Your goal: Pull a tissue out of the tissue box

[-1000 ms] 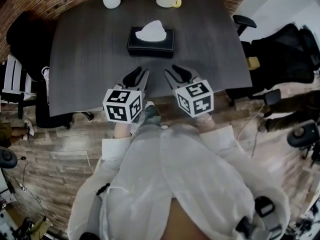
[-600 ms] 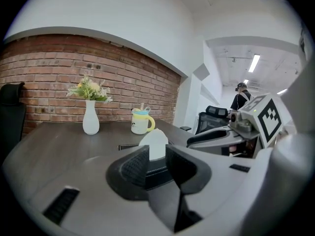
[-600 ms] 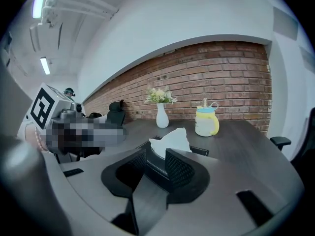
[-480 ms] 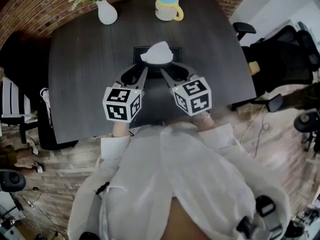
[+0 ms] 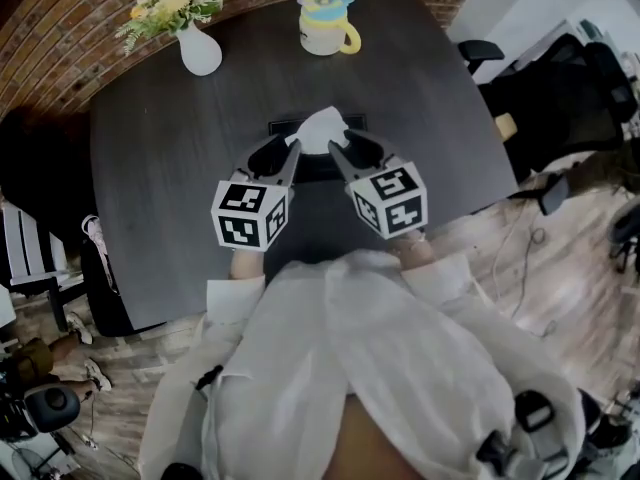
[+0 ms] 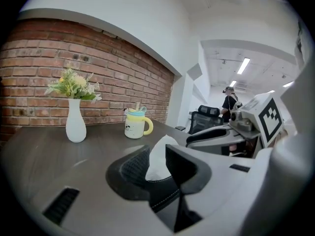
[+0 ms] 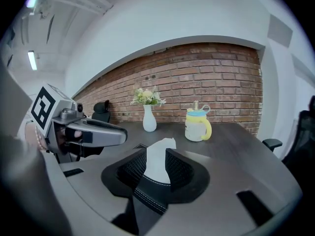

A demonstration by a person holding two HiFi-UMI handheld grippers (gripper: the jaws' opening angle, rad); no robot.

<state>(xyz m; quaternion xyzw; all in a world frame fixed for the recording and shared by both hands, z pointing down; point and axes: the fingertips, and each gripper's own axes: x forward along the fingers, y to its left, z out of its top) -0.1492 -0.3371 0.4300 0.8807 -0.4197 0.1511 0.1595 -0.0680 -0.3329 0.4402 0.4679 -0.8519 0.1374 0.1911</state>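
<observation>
Fingers (image 6: 132, 170) of left gripper (image 5: 279, 158): part-open, nothing clamped. Tissue (image 5: 322, 130) shows in the gap but sits beyond the pads; no contact visible. Fingers (image 7: 183, 173) of right gripper (image 5: 354, 152): same, part-open, empty. Tissue lines up w/ the gap, and the stitched edge of the box (image 5: 316, 166) shows just below it.

Task item pos.: box lies mid-table (image 5: 170, 168). Tissue stands up out of the top slot, tuft upright and slightly crumpled. Vase (image 5: 200, 52) is far left, mug (image 5: 324, 28) far centre, both well apart from the box.

Step in hand (judged): approach. Both grippers sit at the near side of the box, left tip near-left of the tissue, right tip near-right. No pull begun; tissue seated in slot.

Next move (judged):
1. One gripper, prob. the right since its gap is centred on the tuft, advances until the tuft is btwn the pads.
2. It closes on the upper part, then lifts up and away.
3. Other gripper may need to press the box down so it doesn't ride up w/ the tissue.

Caution: gripping too low risks catching the slot edge; too light a grip may slip off.

Pose: both grippers are held side by side in front of the person (image 5: 340, 368). They point toward the far side, tilted moderately down, tips converging on the tissue.
</observation>
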